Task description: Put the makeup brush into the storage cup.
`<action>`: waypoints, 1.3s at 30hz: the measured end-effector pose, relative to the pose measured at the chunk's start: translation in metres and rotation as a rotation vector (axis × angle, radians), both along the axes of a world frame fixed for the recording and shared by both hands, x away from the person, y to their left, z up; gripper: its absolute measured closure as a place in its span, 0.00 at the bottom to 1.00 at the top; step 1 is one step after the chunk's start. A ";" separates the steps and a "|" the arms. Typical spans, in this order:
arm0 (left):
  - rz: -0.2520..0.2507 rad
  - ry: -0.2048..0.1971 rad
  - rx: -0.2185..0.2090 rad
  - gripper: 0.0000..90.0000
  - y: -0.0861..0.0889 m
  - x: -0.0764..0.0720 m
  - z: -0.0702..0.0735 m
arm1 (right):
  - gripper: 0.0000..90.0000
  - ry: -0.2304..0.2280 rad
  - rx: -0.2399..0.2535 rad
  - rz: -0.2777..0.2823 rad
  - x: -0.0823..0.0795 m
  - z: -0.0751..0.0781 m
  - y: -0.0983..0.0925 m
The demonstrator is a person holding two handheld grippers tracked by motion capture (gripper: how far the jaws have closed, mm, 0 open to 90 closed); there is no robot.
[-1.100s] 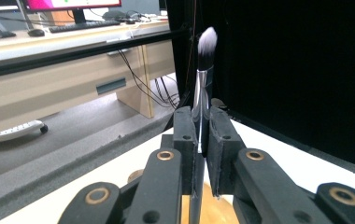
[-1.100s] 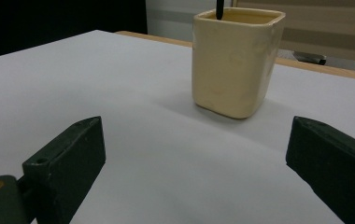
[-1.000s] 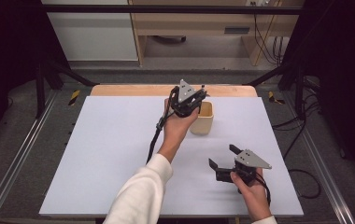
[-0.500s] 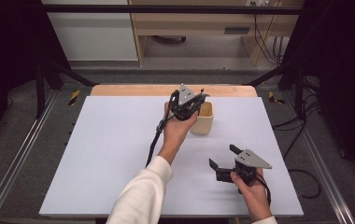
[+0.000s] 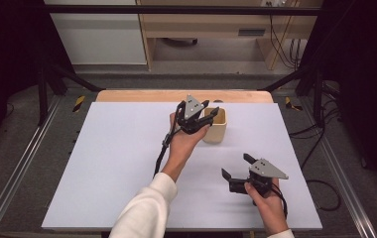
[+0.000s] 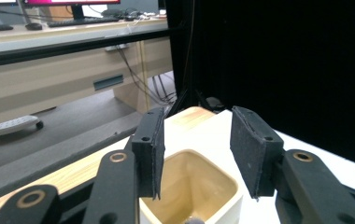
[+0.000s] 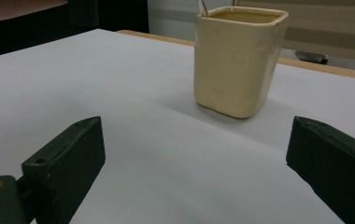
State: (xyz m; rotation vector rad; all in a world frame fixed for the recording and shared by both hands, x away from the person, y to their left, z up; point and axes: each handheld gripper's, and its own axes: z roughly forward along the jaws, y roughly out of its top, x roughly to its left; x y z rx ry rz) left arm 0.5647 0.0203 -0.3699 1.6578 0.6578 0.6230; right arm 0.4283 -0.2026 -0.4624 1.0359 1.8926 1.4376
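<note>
Glossy cream ceramic cup [image 7: 237,60], matt white table [image 5: 117,163]

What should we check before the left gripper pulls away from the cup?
1. Left gripper jaws open, just been opening: ok.
2. Nothing pinched between its pads: ok.
3. Cup upright on the table: ok.
4. Something thin sticks up inside the cup, a small dark thing on its bottom; whether it is fully settled: cannot tell.
5. Right gripper open, apart from the cup: ok.
6. Left pads above the cup rim, not touching it: cannot tell.
</note>
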 end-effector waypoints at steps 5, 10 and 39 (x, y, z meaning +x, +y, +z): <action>-0.005 -0.003 -0.004 0.56 0.004 -0.003 0.004 | 0.05 -0.002 -0.002 0.001 0.000 0.000 0.001; -0.019 0.002 -0.008 0.54 0.004 -0.004 0.004 | 0.05 -0.001 0.005 0.002 0.000 0.000 0.001; -0.059 0.019 -0.006 0.11 0.015 -0.013 0.002 | 0.05 -0.004 -0.002 -0.001 0.000 0.000 0.001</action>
